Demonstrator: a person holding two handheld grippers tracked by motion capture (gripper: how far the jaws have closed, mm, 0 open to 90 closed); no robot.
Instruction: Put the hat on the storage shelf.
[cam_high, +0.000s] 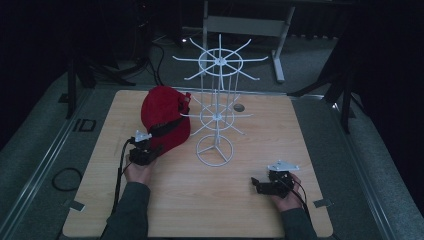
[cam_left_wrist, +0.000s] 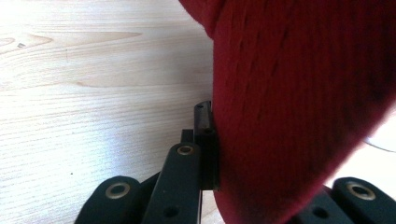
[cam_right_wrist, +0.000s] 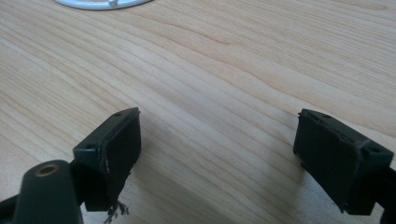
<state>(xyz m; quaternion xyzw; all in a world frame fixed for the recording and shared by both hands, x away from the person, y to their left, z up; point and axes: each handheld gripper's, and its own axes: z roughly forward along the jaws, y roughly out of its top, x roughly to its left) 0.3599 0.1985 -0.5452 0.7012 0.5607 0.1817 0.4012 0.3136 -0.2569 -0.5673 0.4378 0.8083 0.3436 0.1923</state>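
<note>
Left gripper (cam_high: 150, 145) pinched the near edge of the red cap (cam_high: 165, 117), jaws pressed onto the fabric; the cap rose just ahead of it, off to that gripper's right from the white wire rack (cam_high: 216, 120). Right gripper (cam_high: 262, 184) sat well apart on the table (cam_high: 200, 210), jaws spread and empty. Rack's lower prongs stood between cap and any free hook.

Grey sleeves (cam_high: 131, 210), black tools (cam_high: 145, 152), trailing black cables (cam_high: 119, 175)
</note>
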